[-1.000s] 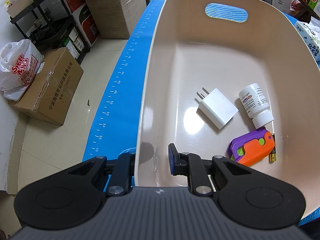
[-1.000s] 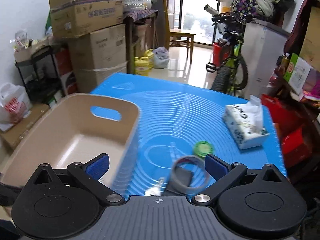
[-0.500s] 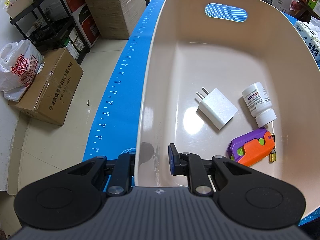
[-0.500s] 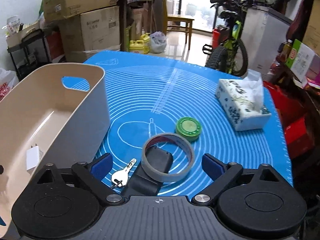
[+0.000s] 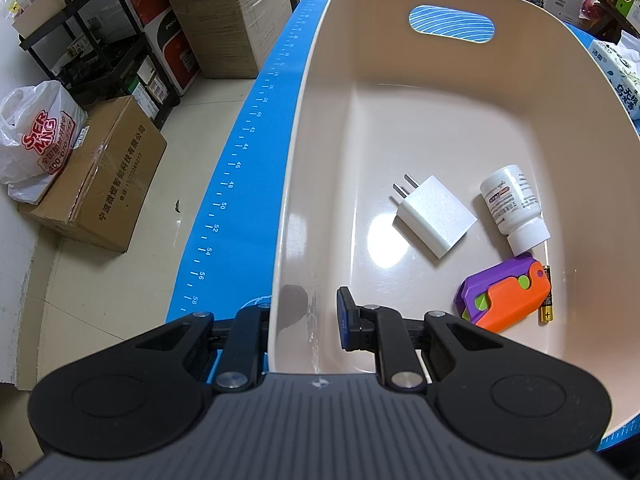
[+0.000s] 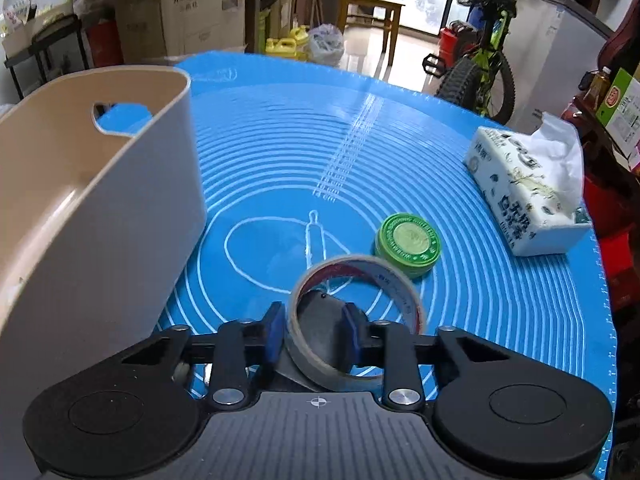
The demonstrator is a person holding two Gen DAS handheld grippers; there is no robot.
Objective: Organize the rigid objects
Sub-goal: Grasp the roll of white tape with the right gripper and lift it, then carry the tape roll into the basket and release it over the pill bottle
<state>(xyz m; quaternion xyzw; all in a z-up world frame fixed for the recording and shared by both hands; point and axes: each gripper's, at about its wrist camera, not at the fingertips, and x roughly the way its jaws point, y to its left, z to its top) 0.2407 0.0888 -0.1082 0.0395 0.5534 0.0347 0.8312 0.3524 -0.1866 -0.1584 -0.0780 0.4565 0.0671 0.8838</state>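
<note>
Left wrist: left claw [image 5: 302, 322] pinches the beige bin's [image 5: 316, 92] near wall; charger [image 5: 434, 214], pill bottle [image 5: 514, 206], purple-orange toy [image 5: 506, 300], battery [image 5: 546, 296] lie inside, near right

Right wrist: right claw [image 6: 314, 330] clamps the tape roll's [image 6: 356, 320] band on the blue bench [image 6: 280, 152]; green tin [image 6: 408, 240] just beyond

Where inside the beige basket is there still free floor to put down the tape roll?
The basket floor is bare from the handle cutout down to the white charger, and along the left wall. The near right corner is crowded: pill bottle, purple-orange toy, battery.
</note>
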